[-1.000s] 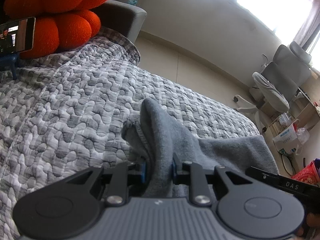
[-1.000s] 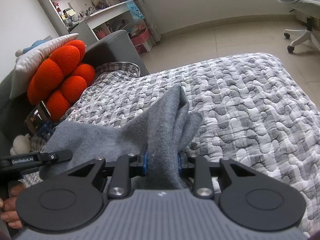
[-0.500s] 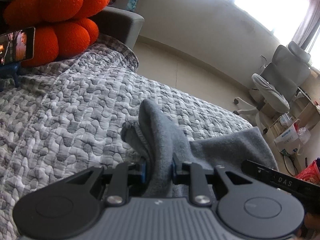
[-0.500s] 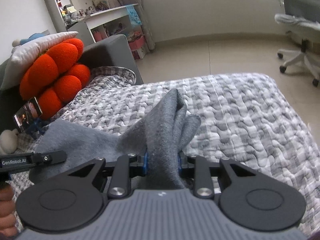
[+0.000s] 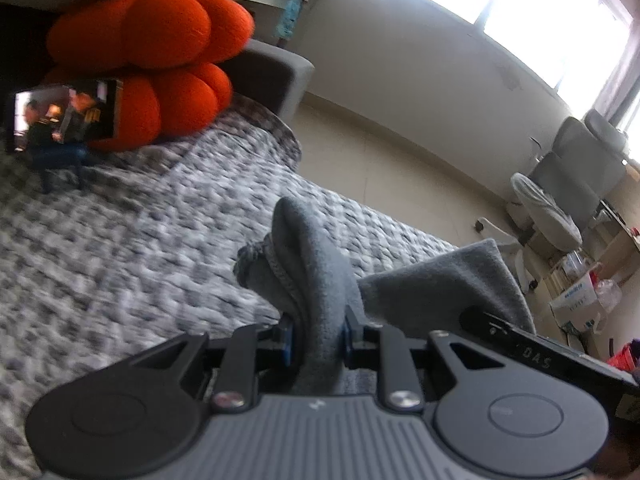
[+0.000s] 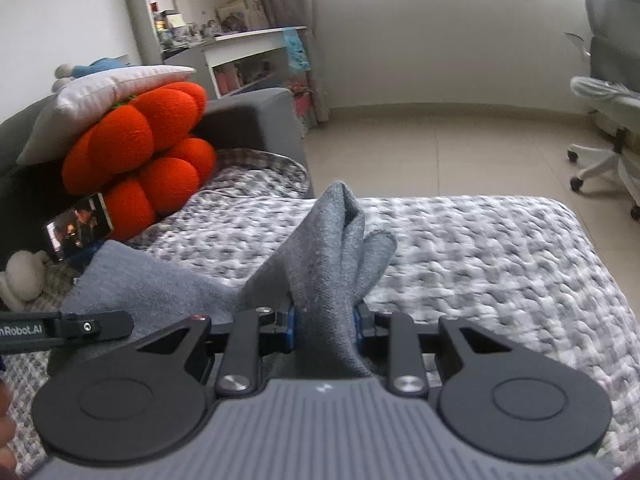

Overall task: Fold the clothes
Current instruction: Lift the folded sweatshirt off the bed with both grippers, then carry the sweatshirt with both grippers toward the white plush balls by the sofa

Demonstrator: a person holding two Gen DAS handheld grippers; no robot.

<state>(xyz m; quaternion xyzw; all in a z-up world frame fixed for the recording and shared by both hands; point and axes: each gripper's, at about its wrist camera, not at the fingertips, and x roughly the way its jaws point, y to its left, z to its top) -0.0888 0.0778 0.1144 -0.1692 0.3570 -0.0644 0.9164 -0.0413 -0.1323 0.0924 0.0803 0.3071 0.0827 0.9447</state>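
Observation:
A grey fleece garment (image 5: 316, 264) is lifted off a grey-and-white quilted bed cover (image 5: 132, 248). My left gripper (image 5: 318, 338) is shut on one bunched corner of it, and the cloth stretches right toward the other gripper's black arm (image 5: 548, 356). In the right wrist view my right gripper (image 6: 325, 330) is shut on another bunched corner of the garment (image 6: 332, 248). The cloth runs left from there to the left gripper's arm (image 6: 64, 330). The garment's lower part is hidden behind both gripper bodies.
An orange pumpkin cushion (image 6: 140, 152) under a white pillow (image 6: 104, 100) leans on a grey sofa arm (image 6: 256, 120). A phone (image 6: 78, 226) on a stand plays video beside it. An office chair (image 6: 608, 120) stands on the tiled floor; shelves (image 6: 224, 36) line the wall.
Both grippers have risen and swung with the garment still clamped; the bed sits lower in both views and more of the room, the cushion and the shelves shows. The views are blurred by motion.

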